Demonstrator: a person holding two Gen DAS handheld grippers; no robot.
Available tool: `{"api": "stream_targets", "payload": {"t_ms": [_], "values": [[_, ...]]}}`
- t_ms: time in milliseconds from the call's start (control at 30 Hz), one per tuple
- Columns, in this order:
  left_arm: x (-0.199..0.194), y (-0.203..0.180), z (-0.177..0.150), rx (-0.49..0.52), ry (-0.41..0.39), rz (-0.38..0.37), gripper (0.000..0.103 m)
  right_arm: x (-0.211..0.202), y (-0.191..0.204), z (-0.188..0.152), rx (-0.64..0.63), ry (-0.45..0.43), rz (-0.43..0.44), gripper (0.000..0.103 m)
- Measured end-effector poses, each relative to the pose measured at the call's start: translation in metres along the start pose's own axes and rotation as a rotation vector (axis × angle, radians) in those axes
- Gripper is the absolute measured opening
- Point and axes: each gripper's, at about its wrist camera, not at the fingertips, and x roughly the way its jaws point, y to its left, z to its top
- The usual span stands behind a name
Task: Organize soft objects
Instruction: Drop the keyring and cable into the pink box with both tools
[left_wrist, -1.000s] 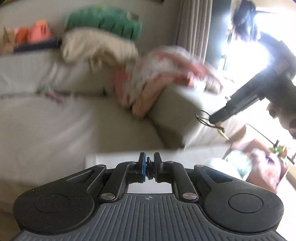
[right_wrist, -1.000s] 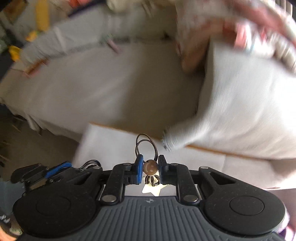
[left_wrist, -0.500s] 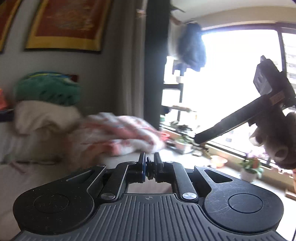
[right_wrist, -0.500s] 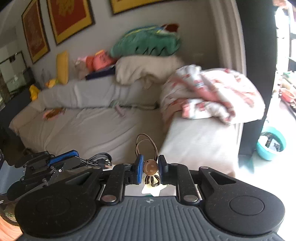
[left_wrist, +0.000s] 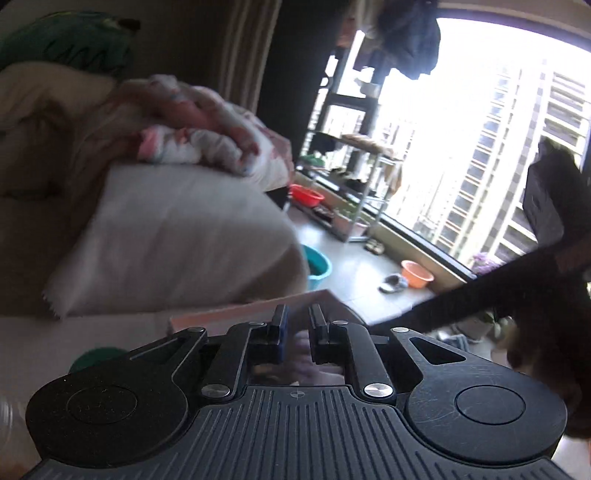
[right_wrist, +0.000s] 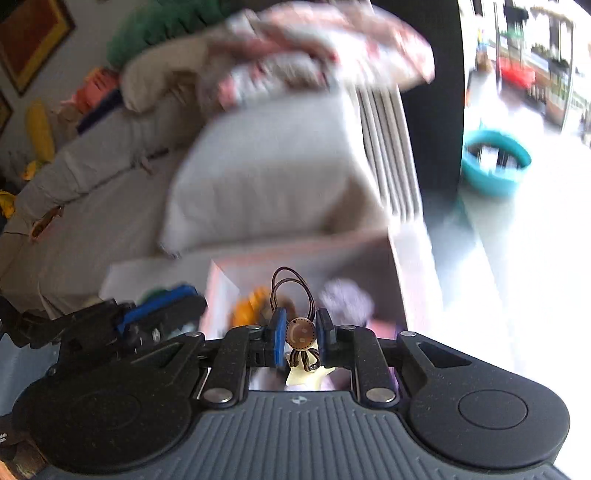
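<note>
R claw (right_wrist: 301, 334) over the pink box (right_wrist: 397, 254), hair tie w/ smiley button (right_wrist: 300, 332) pinched between its pads; L claw (left_wrist: 295, 330) now narrowly parted, nothing in it.

Half a sec ago both cams faced across the room at the sofa; now they tilt down onto the box just in front of the sofa arm (right_wrist: 273, 166), w/ an orange item (right_wrist: 255, 302) and a lilac fluffy one (right_wrist: 347, 299) already inside (blurred, can't ID). L claw was pinched on a small dark thing before, now its pads are apart – prob. dropped in, though not seen landing. R tie hangs above the opening, so likely next to go in. Blanket (left_wrist: 207, 136) on the sofa arm untouched.
</note>
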Motion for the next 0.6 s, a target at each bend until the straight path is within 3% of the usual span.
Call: {"api": "stream_targets", "payload": {"t_ms": [167,200,233,300,400,500,533,567,600], "values": [[-0.02,0.022,0.001,-0.119,0.0,-0.03,0.013,0.053,-0.014,-0.009,0.073,0.107,0.058,0.017],[-0.025,0.024,-0.001,-0.15,0.023,-0.019,0.013,0.062,-0.013,-0.011,0.093,0.123,0.073,0.017],[-0.03,0.026,-0.005,-0.186,0.056,-0.001,0.013,0.071,-0.01,-0.01,0.096,0.12,0.1,0.01],[-0.036,0.035,-0.018,-0.252,0.118,0.025,0.013,0.081,0.001,-0.01,0.081,0.128,0.105,0.01],[-0.054,0.044,-0.045,-0.225,0.175,0.065,0.013,0.083,0.013,-0.014,0.043,0.097,0.084,0.015],[-0.08,0.048,-0.075,-0.099,0.245,0.177,0.013,0.056,0.022,-0.023,-0.003,0.015,0.076,0.043],[-0.089,0.049,-0.085,-0.072,0.261,0.203,0.013,0.045,0.023,-0.027,-0.022,-0.029,0.066,0.058],[-0.098,0.052,-0.095,-0.053,0.274,0.228,0.013,0.031,0.028,-0.034,-0.049,-0.08,0.051,0.067],[-0.111,0.053,-0.106,-0.04,0.282,0.256,0.013,0.015,0.033,-0.043,-0.083,-0.128,0.027,0.068]]}}
